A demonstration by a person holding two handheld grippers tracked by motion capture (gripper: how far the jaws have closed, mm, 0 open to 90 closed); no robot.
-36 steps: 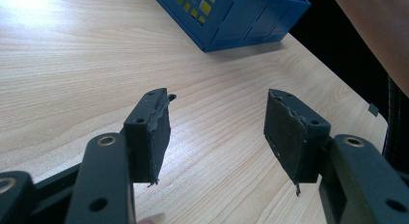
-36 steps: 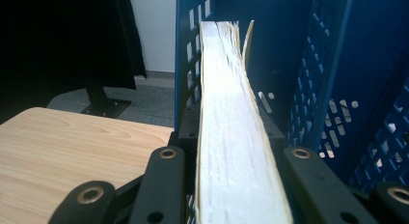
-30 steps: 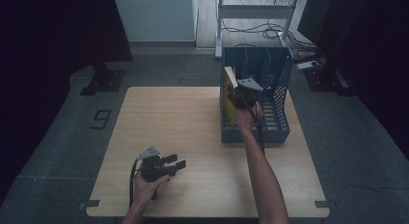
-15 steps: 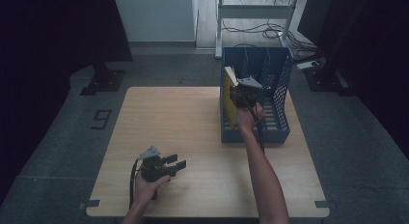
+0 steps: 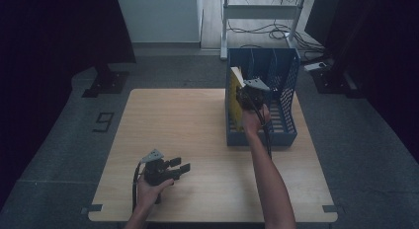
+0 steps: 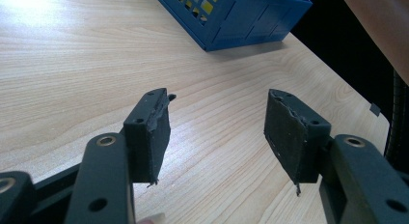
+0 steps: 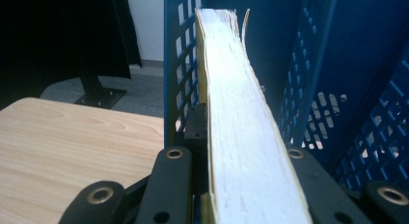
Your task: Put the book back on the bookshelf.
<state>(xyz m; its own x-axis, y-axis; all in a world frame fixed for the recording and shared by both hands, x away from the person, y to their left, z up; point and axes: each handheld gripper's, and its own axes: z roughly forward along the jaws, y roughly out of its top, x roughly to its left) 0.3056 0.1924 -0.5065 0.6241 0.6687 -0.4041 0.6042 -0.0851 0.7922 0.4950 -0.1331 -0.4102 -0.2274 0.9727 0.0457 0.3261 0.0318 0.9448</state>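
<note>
Black grippers (image 5: 180,165) with brass-ringed screw holes, grey three-cornered plates, trailing black cables.

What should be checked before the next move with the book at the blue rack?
1. Right claw shut on the book: ok, its jaws have just closed on it.
2. Book inside the blue rack, at its left wall: ok.
3. Book's bottom edge resting on the rack floor: cannot tell.
4. Left claw open, holding nothing: ok.
5. Left claw apart from the rack, over bare table: ok.
</note>
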